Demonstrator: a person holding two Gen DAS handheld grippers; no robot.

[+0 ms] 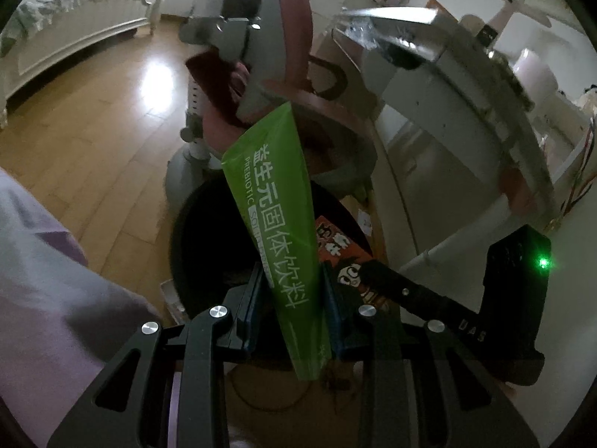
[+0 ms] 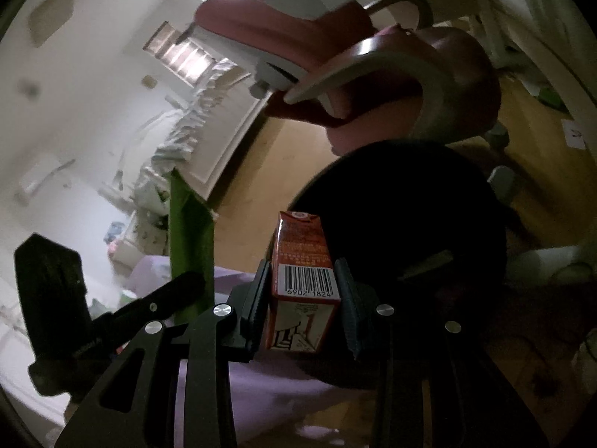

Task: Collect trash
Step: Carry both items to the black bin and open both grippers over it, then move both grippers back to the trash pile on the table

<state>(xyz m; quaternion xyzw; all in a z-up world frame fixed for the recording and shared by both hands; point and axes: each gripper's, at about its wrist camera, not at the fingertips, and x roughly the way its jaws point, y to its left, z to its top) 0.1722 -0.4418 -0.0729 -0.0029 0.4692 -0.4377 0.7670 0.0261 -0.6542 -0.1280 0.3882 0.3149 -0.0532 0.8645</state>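
Looking along the left gripper [image 1: 289,313], a pink chair [image 1: 287,41] stands beyond the black bin [image 1: 209,231]; its jaws clamp a green sachet [image 1: 276,209] above the bin. Right view: the right gripper [image 2: 304,298] grips a red carton [image 2: 304,261] before the bin [image 2: 410,205].

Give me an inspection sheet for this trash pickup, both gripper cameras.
Surface: wooden floor, glare patch.
Job's things: green prebiotic drink sachet and red-brown barcoded small carton, both above the black round bin.
Clutter: paper scraps on floor near desk.
Grippers: left gripper shut on the sachet; right gripper shut on the carton.
Cables: thin loop on floor, faint.
Surroundings: pink-and-grey swivel chair, white bed, white desk, lilac fabric.
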